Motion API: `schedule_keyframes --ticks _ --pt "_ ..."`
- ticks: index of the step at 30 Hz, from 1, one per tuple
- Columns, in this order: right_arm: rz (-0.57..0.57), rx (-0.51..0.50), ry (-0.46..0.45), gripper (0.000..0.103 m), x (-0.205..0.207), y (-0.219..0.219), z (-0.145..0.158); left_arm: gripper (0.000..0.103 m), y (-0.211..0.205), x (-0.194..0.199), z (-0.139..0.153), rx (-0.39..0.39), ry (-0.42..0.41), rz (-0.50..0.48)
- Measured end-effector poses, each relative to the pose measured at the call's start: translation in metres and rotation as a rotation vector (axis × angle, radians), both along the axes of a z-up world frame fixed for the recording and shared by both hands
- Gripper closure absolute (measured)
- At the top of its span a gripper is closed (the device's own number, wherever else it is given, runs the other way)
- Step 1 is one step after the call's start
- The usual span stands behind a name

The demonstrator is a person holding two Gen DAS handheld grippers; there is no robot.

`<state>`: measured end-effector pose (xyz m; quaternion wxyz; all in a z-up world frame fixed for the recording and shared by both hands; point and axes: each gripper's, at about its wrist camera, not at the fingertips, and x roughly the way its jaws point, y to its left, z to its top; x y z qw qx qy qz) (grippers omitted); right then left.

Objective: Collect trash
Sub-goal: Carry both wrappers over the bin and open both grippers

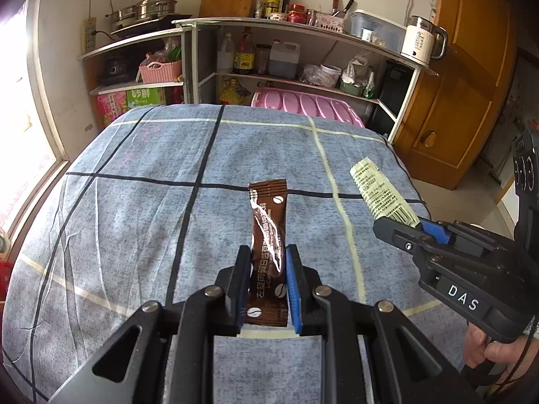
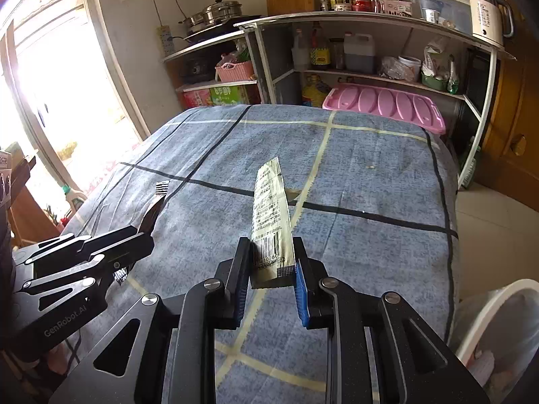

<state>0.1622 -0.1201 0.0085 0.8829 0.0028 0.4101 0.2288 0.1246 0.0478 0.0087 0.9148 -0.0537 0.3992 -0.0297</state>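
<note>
Closest to the left wrist lens, the left gripper point(image 1: 268, 269) has its jaws clamped on a brown coffee sachet point(image 1: 268, 239), which stands nearly upright between the blue pads, its top end rising above the blue checked cloth point(image 1: 134, 202) that covers the desk. Off to its right in the same view, the right gripper point(image 1: 409, 227) pinches the lower end of a pale yellow printed sachet point(image 1: 380, 190), which tilts up and to the left, clear of the cloth. From the right wrist view, that gripper point(image 2: 271, 269) is seen clamped on the yellow sachet point(image 2: 271, 215) at its barcode end, while the left gripper point(image 2: 134, 245) sits at the left edge of the view with the brown sachet point(image 2: 153, 212) edge-on, so little of it can be made out. A white-rimmed bin point(image 2: 498, 330) lined with a clear bag stands at the lower right, beside the desk. Behind the desk, shelves point(image 1: 269, 23) carry bottles, pots and a pink lid point(image 1: 303, 107).
</note>
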Motion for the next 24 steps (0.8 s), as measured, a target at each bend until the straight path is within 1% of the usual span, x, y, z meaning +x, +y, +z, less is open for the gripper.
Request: schedule_keyframes --ticks 7,15,18,24 --pt "-0.060 0.013 -0.032 0.079 -0.031 -0.039 0.015 0.082 -0.039 -0.013 0.015 -0.003 -0.032 -0.085" --pt "-0.159 0.023 -0.072 0.079 -0.065 -0.098 0.031 0.082 -0.091 -0.027 0.027 -0.006 -0.058 -0.184" --pt "-0.199 0.020 -0.082 0.079 -0.077 -0.120 0.035 0.082 -0.115 -0.033 0.030 -0.003 -0.061 -0.232" --pt "-0.295 0.005 -0.089 0.079 -0.102 -0.169 0.039 0.082 -0.165 -0.038 0.032 -0.024 -0.057 -0.339"
